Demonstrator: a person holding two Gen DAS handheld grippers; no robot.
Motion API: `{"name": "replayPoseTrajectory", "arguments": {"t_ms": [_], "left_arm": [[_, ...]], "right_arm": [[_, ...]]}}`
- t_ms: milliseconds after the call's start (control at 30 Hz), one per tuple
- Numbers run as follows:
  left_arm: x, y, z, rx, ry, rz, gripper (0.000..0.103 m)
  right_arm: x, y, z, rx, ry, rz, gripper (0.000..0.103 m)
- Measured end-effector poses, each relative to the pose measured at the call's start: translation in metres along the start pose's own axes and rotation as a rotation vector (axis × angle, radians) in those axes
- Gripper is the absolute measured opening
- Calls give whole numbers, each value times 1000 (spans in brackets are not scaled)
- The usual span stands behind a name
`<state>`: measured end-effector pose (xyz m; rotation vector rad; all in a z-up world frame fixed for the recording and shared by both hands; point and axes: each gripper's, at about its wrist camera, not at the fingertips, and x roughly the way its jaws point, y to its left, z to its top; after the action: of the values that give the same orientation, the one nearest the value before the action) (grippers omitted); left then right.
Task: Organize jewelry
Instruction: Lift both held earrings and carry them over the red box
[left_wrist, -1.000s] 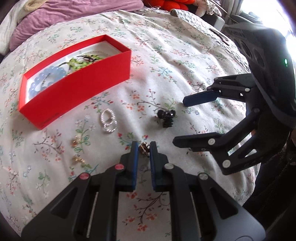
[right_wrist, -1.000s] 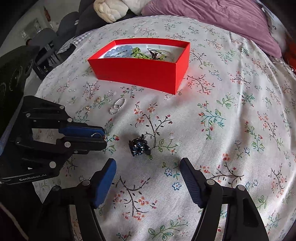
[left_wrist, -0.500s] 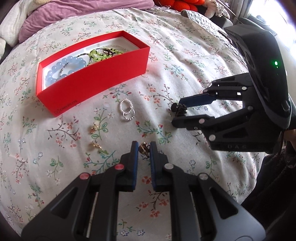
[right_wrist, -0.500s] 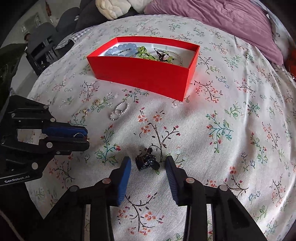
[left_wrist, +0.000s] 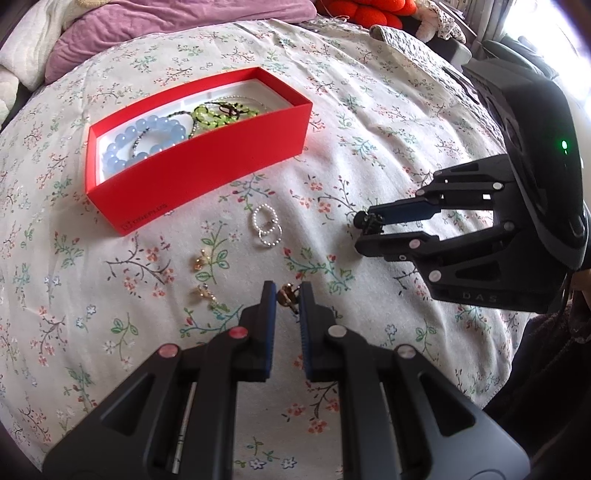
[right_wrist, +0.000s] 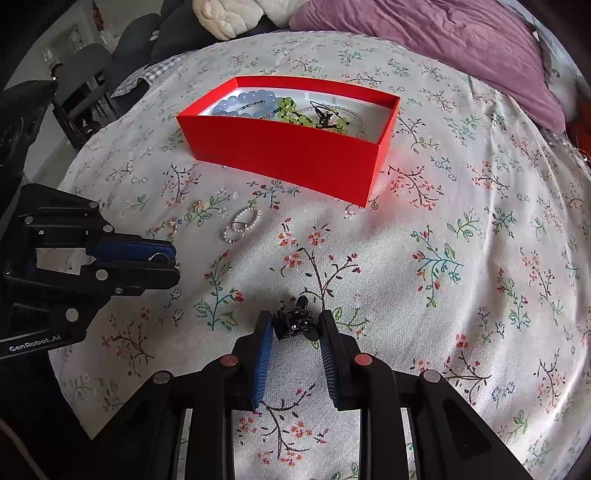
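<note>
A red box (left_wrist: 207, 173) (right_wrist: 295, 155) on the floral bedspread holds blue beads (left_wrist: 147, 140), green beads (left_wrist: 210, 114) and other strands. My left gripper (left_wrist: 287, 295) is shut on a small brown-gold earring (left_wrist: 288, 295); it also shows in the right wrist view (right_wrist: 162, 258). My right gripper (right_wrist: 295, 325) is shut on a dark beaded piece (right_wrist: 295, 323), seen from the left wrist view too (left_wrist: 369, 223). A pair of pearl rings (left_wrist: 266, 225) (right_wrist: 242, 223) and two gold earrings (left_wrist: 201, 260) (left_wrist: 207, 293) lie on the spread between the box and the grippers.
A purple blanket (left_wrist: 166, 33) (right_wrist: 443, 48) and white pillows (right_wrist: 229, 18) lie at the far side of the bed. Red plush (left_wrist: 362, 14) sits beyond. Dark chairs (right_wrist: 85, 85) stand past the bed's left edge.
My right gripper has closed around the dark beaded piece from wide open. Both grippers have risen and come closer to the red box. The left one still holds its earring.
</note>
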<state>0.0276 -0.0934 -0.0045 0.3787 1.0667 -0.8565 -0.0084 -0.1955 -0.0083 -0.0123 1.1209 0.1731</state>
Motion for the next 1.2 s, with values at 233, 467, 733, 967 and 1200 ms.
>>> {"name": "replayPoseTrajectory", "arguments": {"t_ms": [233, 467, 733, 967, 1200], "left_arm": [[-9, 10, 8, -31, -27, 8, 13], [-22, 24, 22, -80, -72, 17, 13], [-33, 46, 47, -138, -133, 44, 13], [-29, 65, 69, -207, -163, 73, 13], [-16, 70, 86, -220, -177, 135, 13]], "right_arm": [[-6, -1, 5, 1, -10, -1, 26], [-24, -2, 24, 25, -68, 9, 26], [-34, -2, 57, 68, -134, 9, 26], [-28, -10, 84, 147, -178, 8, 26], [-20, -23, 103, 212, -199, -18, 26]]}}
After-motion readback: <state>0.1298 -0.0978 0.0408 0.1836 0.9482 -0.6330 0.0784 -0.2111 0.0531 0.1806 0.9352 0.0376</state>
